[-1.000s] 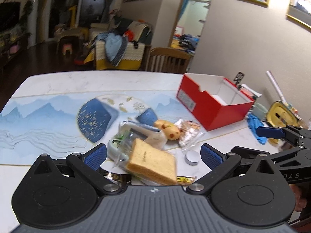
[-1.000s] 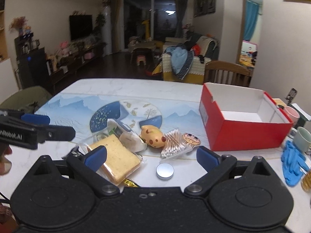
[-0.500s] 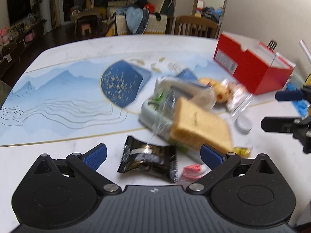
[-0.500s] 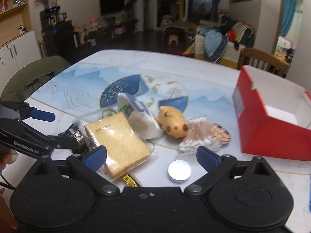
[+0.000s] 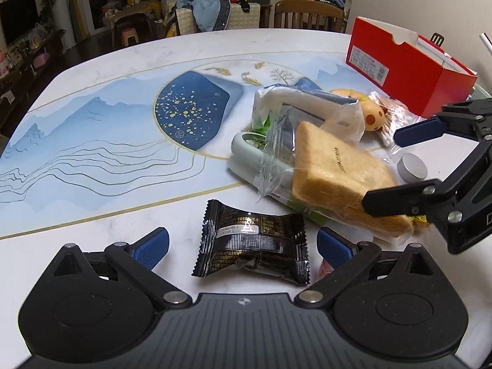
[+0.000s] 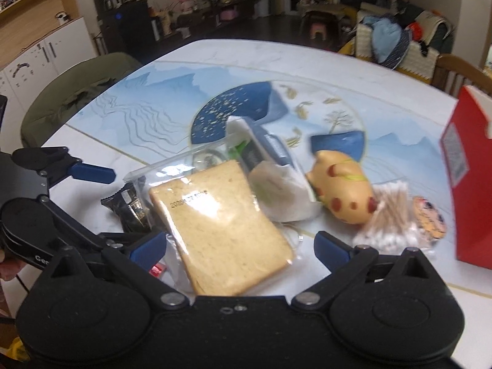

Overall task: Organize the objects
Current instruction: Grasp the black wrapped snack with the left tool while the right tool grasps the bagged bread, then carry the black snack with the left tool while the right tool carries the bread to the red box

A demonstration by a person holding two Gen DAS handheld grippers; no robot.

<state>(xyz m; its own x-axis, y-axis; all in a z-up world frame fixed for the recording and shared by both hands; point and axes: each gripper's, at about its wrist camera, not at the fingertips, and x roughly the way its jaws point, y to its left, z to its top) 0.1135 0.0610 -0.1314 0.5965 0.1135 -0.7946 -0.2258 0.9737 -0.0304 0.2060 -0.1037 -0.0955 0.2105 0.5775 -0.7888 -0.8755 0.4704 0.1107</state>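
Observation:
A black snack packet (image 5: 252,243) lies on the table between the open fingers of my left gripper (image 5: 243,244); it also shows in the right wrist view (image 6: 127,207). A bagged slice of bread (image 6: 220,227) lies between the open fingers of my right gripper (image 6: 240,246), also seen in the left wrist view (image 5: 341,178). Behind it lie a white and grey pouch (image 5: 295,107), a yellow spotted toy (image 6: 341,190), a bag of cotton swabs (image 6: 390,224) and a small round tin (image 5: 412,167). An open red box (image 5: 406,67) stands at the right.
The white table (image 5: 92,70) carries a blue mountain-pattern mat. A wooden chair (image 5: 307,15) stands at the far edge and a green chair (image 6: 73,92) at the left side. A small red wrapper (image 6: 156,269) lies by the right gripper's left finger.
Both grippers have dropped lower and closer to the table. The left one now straddles the black packet; the right one has moved left over the bread.

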